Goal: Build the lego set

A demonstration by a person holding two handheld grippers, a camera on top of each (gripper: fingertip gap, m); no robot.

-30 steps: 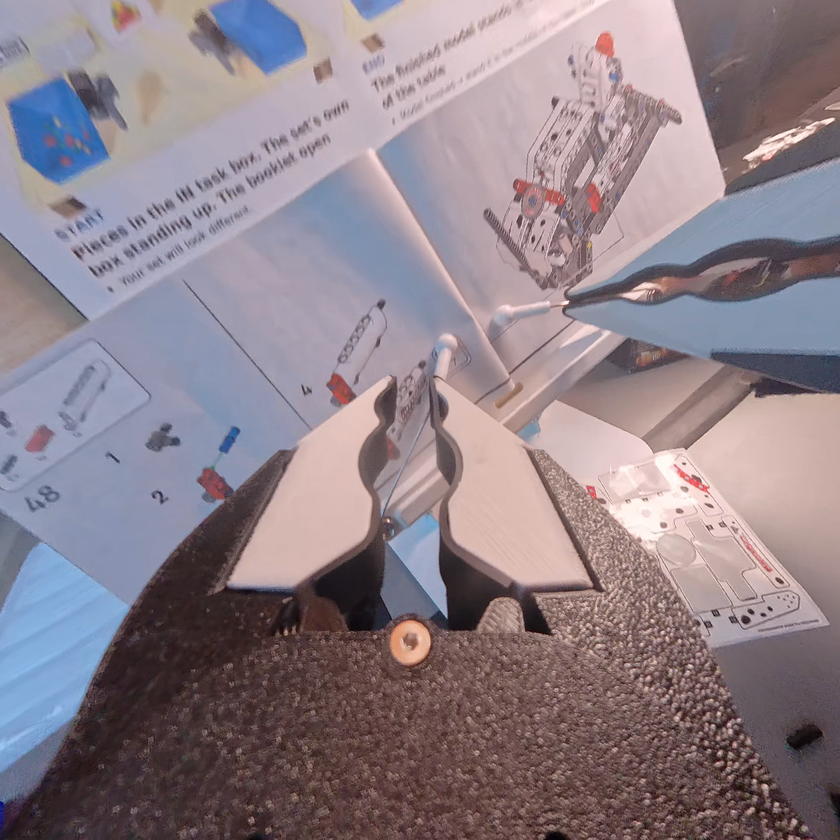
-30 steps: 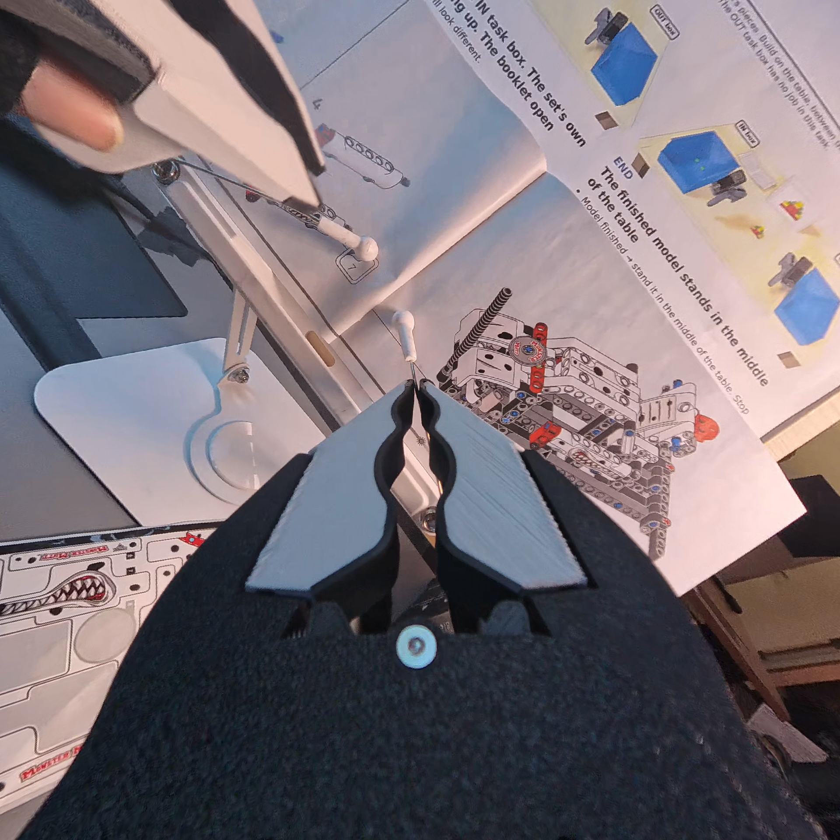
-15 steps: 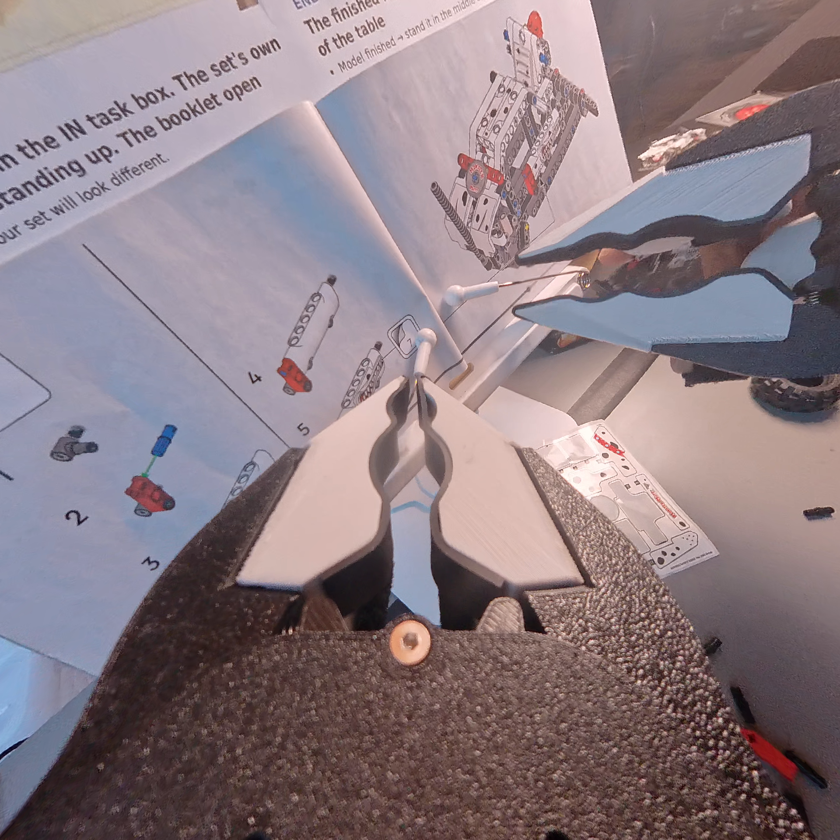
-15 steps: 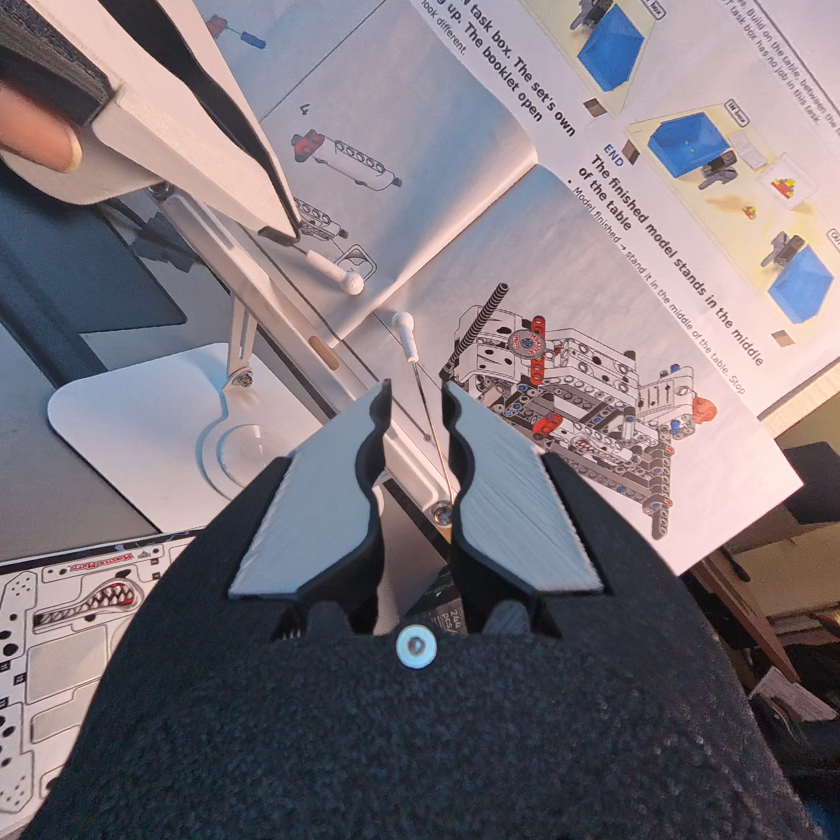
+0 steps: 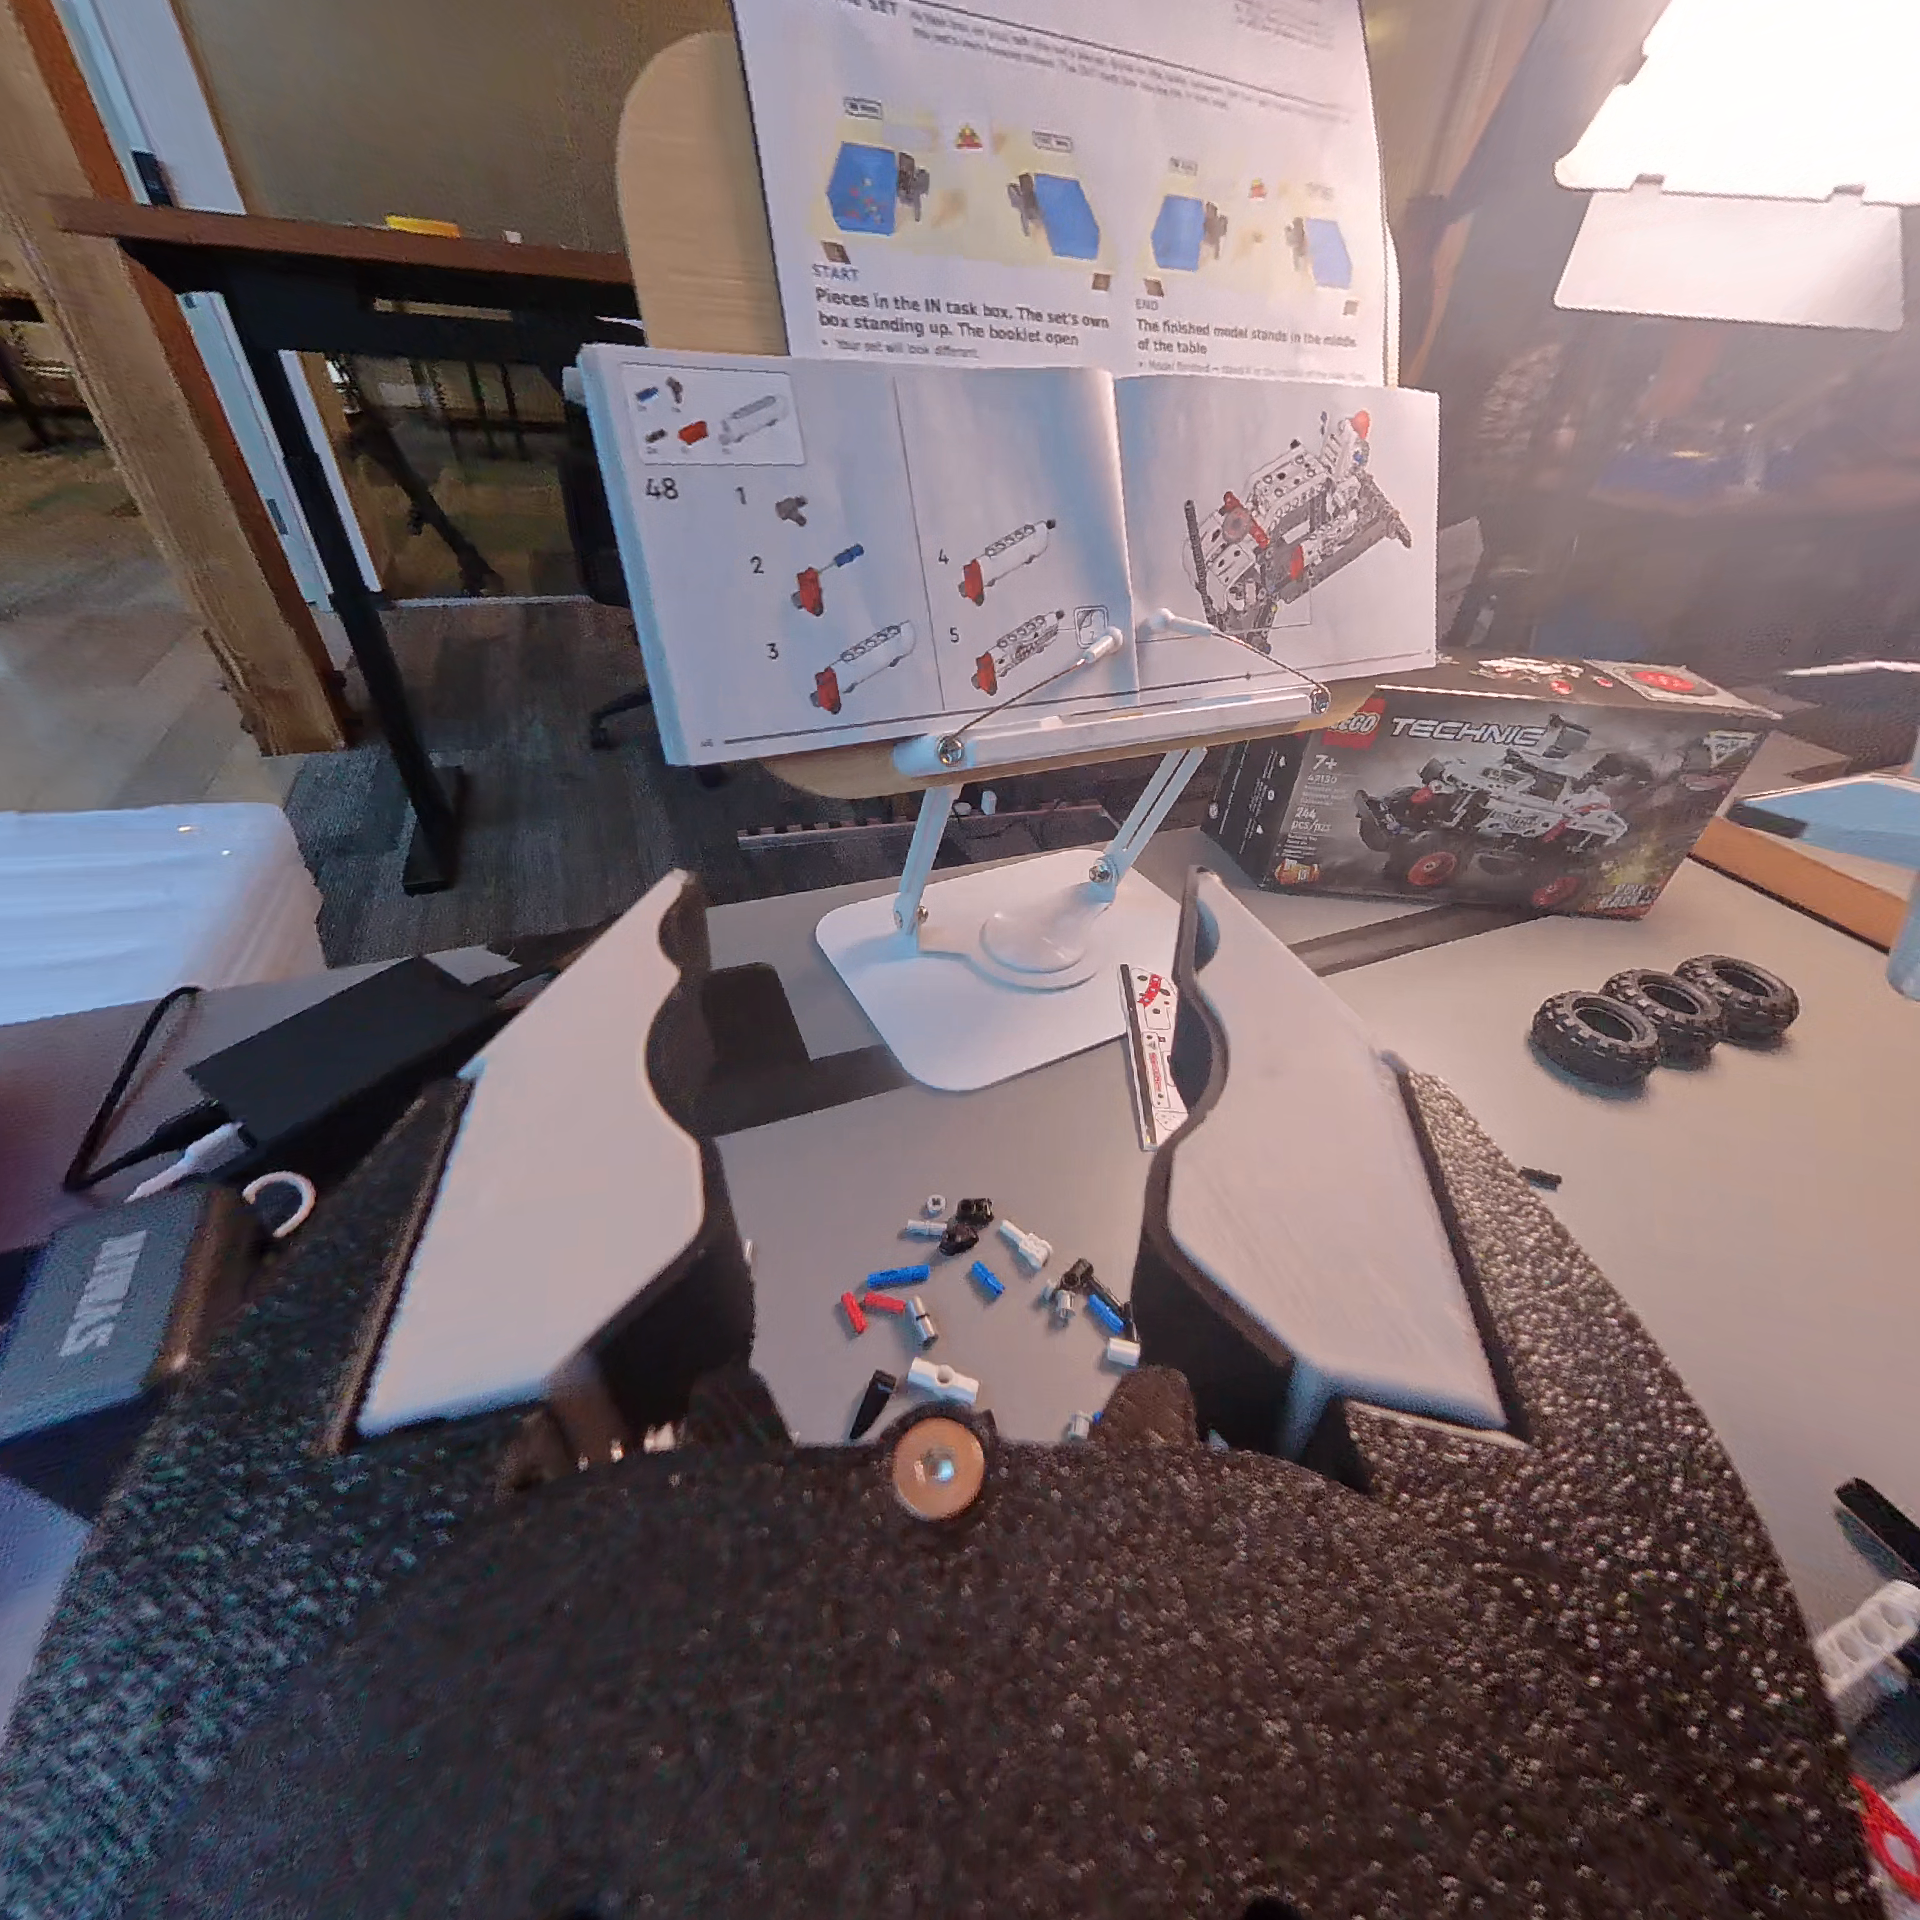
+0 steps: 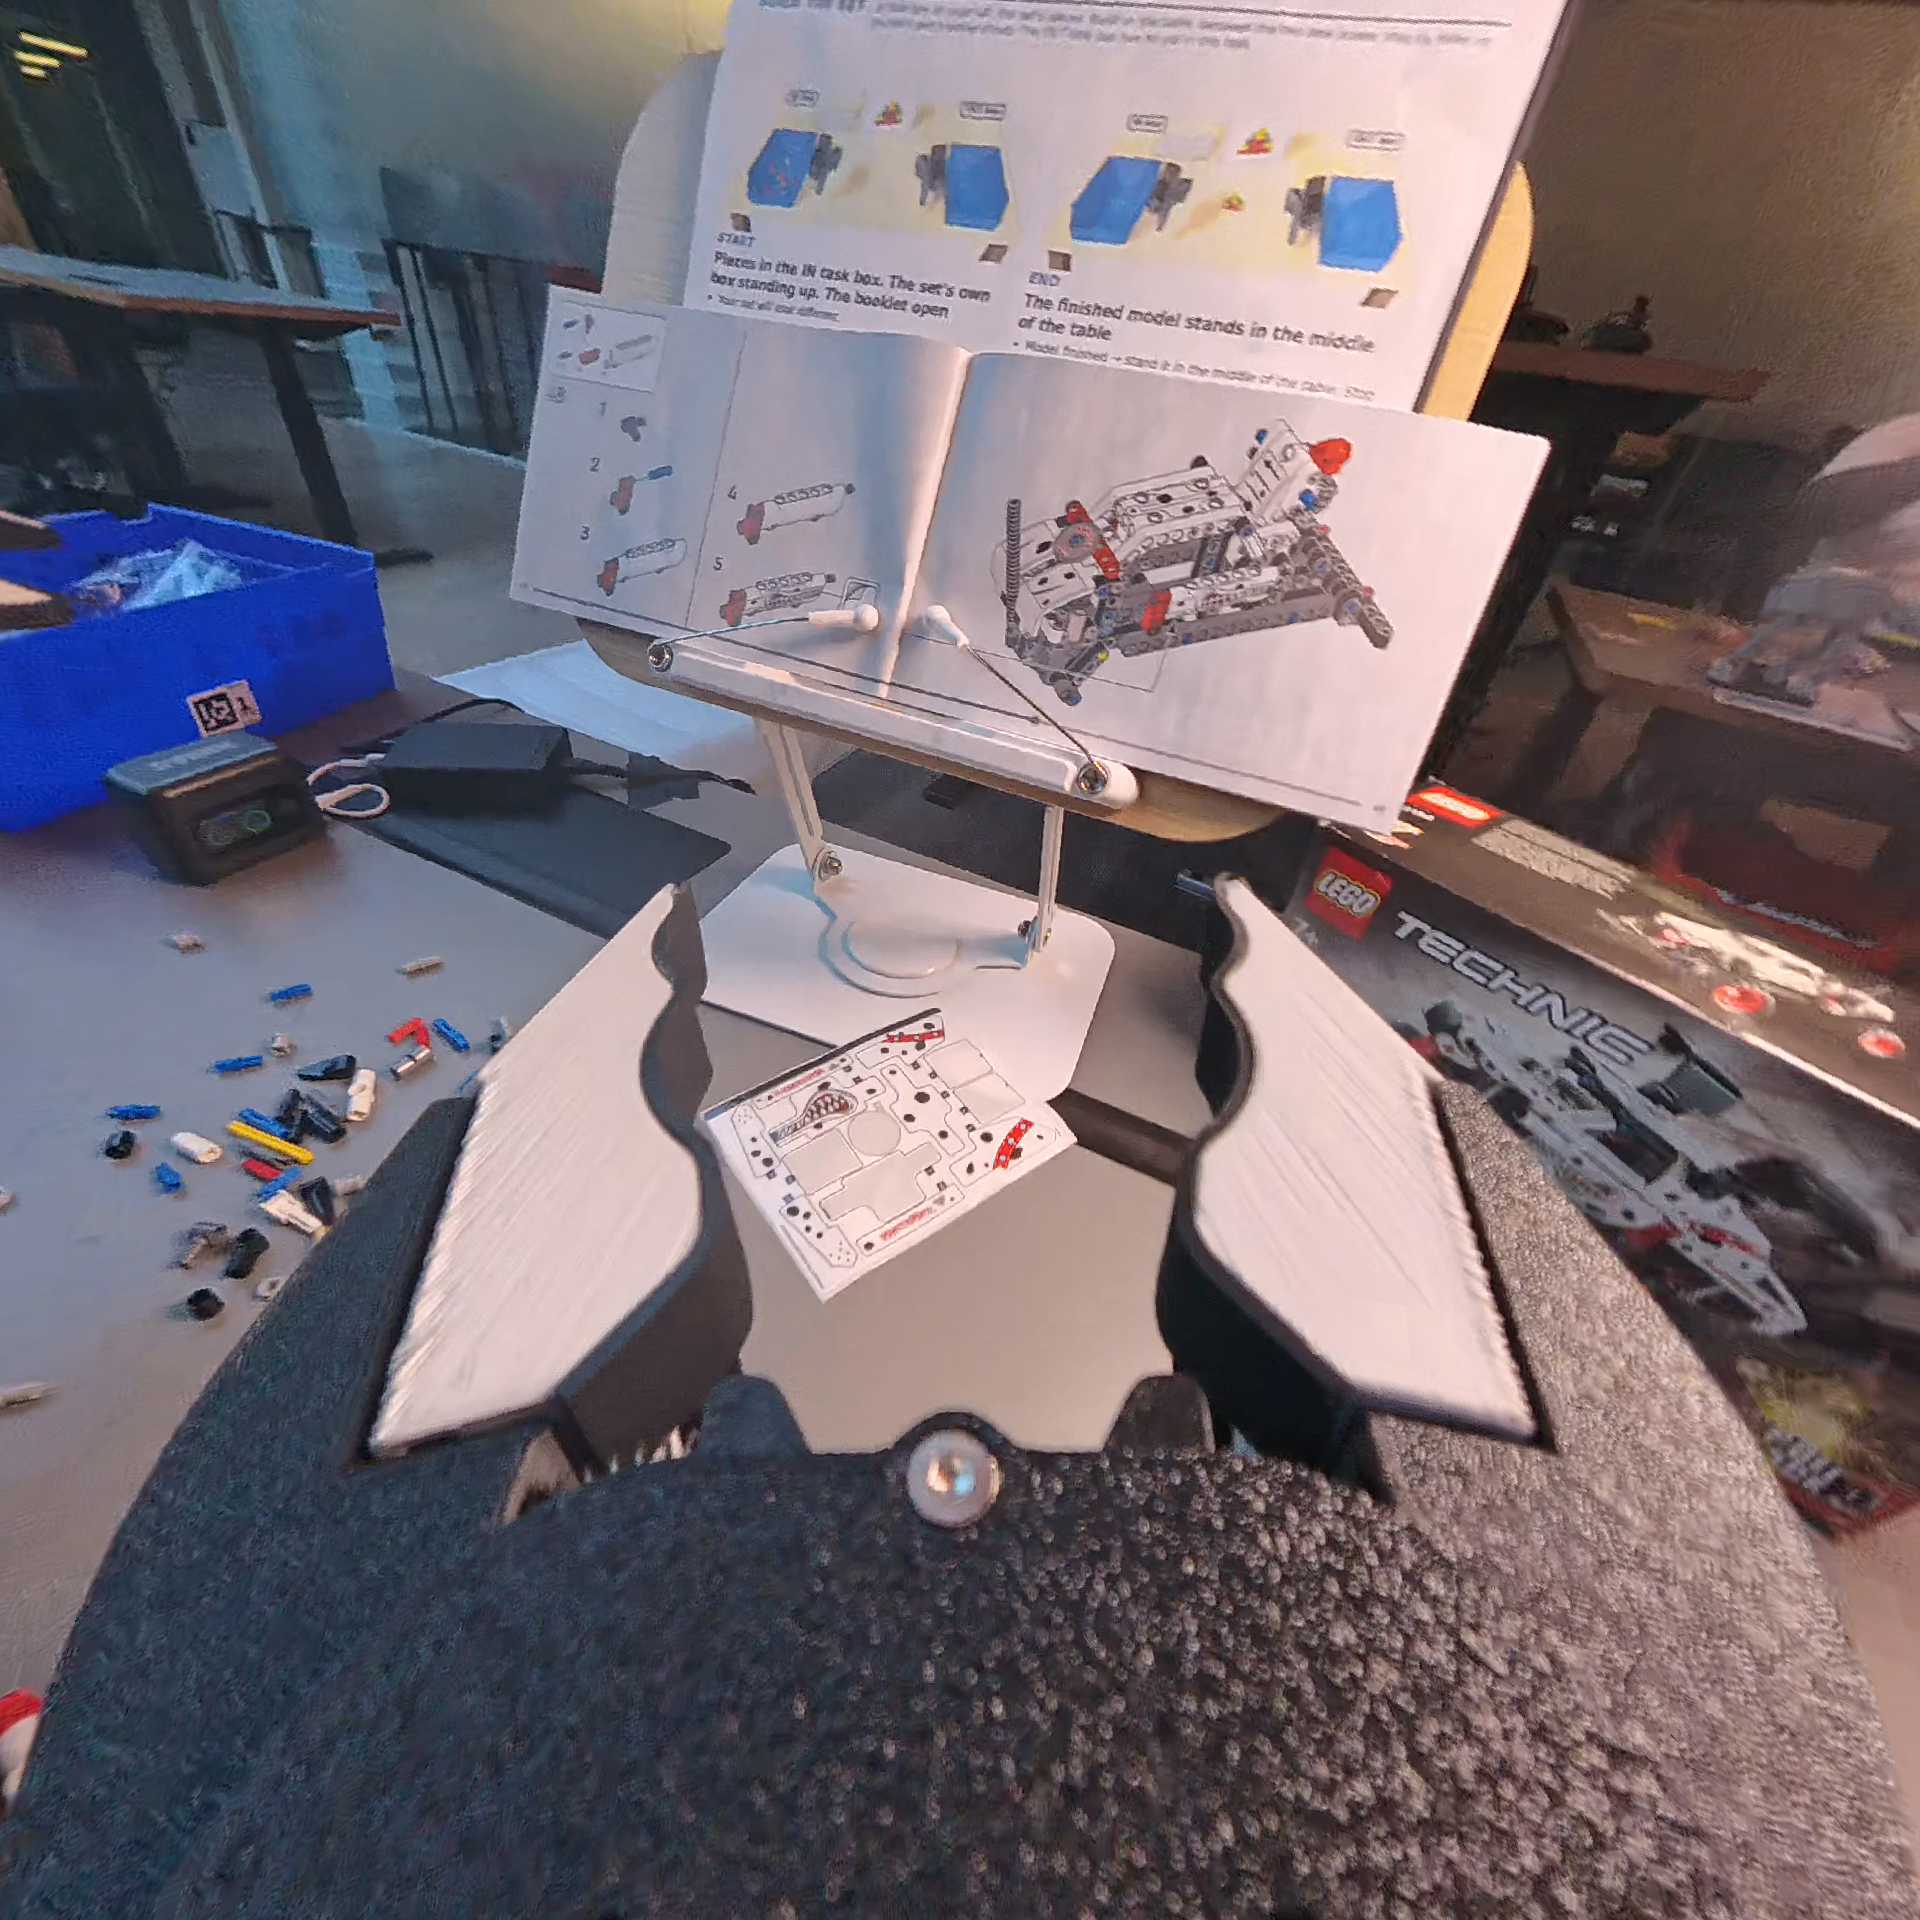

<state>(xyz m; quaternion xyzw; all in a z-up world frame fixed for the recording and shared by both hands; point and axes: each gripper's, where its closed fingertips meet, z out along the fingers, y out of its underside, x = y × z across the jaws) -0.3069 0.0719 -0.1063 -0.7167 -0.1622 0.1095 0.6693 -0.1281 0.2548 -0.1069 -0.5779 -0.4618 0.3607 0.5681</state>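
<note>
The open instruction booklet (image 5: 1039,551) stands on a white book stand (image 5: 966,977), and its two wire page clips (image 6: 852,618) lie against the pages. My left gripper (image 5: 935,904) is open and empty, held back from the stand above several small loose Lego pieces (image 5: 977,1288) on the grey table. My right gripper (image 6: 951,899) is open and empty, in front of the stand and above the sticker sheet (image 6: 883,1143). The booklet also shows in the right wrist view (image 6: 987,561). More loose pieces (image 6: 281,1132) lie to its left.
The Lego set box (image 5: 1475,790) lies right of the stand. Three black tyres (image 5: 1662,1013) sit on the table at right. A blue bin (image 6: 177,634) with plastic bags, a black power adapter (image 6: 473,764) and a small dark device (image 6: 213,821) are at left.
Both grippers have drawn back from the booklet and opened wide. The left let go of the left page clip; the right had released the right clip earlier. Both clips now rest on the pages.
</note>
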